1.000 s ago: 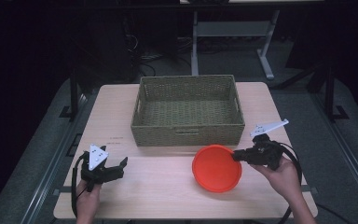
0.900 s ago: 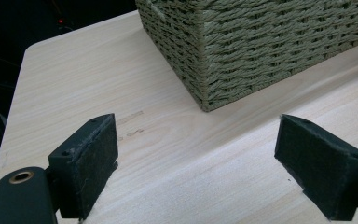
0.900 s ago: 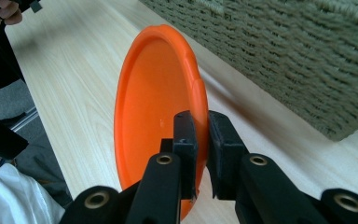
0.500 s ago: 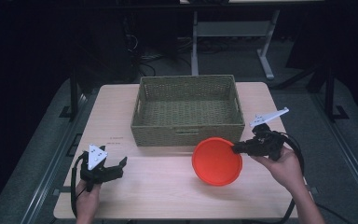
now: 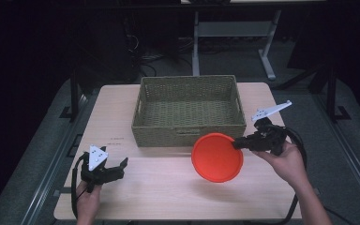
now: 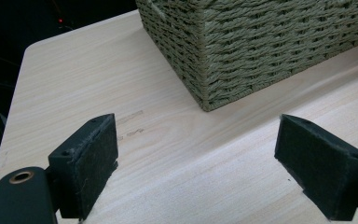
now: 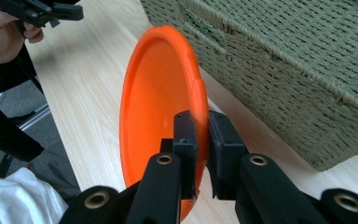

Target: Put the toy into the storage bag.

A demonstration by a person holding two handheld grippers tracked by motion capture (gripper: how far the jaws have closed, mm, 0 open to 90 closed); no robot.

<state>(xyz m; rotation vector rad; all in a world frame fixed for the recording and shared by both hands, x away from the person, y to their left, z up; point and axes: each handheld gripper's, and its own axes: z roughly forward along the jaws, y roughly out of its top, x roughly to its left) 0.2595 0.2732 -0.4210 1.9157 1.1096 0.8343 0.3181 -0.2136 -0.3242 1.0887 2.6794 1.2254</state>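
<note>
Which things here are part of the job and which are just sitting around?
In use: orange plate, clamped at its rim by the right gripper; woven basket just behind it, a likely destination.

Idle: left gripper, open, holding nothing; table.

Plate [image 5: 216,157] before basket [image 5: 187,111], table's [image 5: 154,187] right.

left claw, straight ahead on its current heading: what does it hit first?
Probably the woven basket, near its front left corner. The left claw is open over bare table, nothing between them. Depth is hard to judge.
</note>
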